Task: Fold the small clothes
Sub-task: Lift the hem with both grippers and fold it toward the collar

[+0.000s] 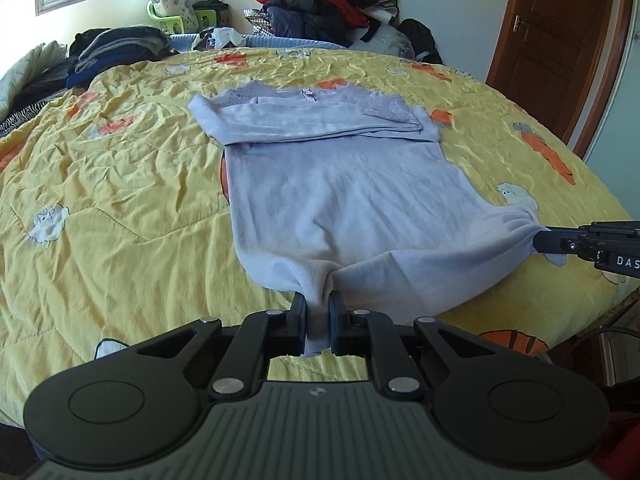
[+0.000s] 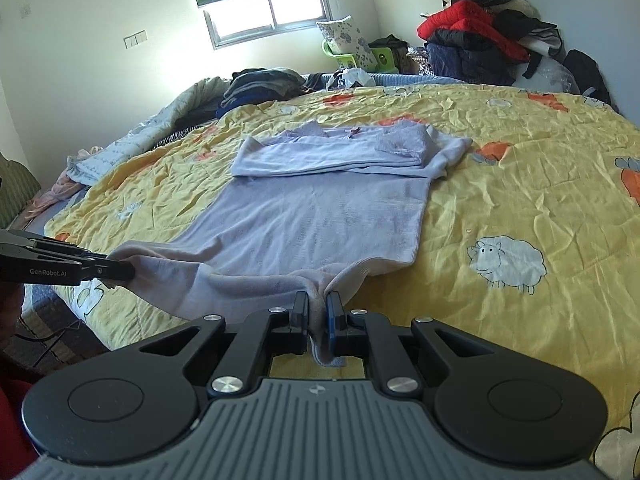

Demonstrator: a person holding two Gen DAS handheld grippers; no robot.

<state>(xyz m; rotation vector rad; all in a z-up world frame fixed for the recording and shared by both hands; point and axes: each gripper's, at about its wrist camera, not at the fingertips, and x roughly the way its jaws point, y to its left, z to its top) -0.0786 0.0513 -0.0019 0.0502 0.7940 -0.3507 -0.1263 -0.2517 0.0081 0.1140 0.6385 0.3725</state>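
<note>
A pale lilac long-sleeved top [image 1: 340,192] lies flat on the yellow quilt [image 1: 120,200], both sleeves folded across its chest. My left gripper [image 1: 319,304] is shut on the hem's left corner, the cloth bunched between its pads. My right gripper [image 1: 538,240] enters from the right edge of the left wrist view, pinching the other hem corner. In the right wrist view the top [image 2: 320,216] stretches away from my right gripper [image 2: 318,304], which is shut on the hem. My left gripper [image 2: 130,268] grips the far corner at the left. The hem is lifted slightly between them.
Folded dark clothes [image 1: 116,46] sit at the quilt's far left. A heap of red and dark jackets [image 1: 320,0] rises behind the bed. A wooden door [image 1: 560,40] stands at the right. The bed's near edge [image 2: 100,320] drops off by my left gripper.
</note>
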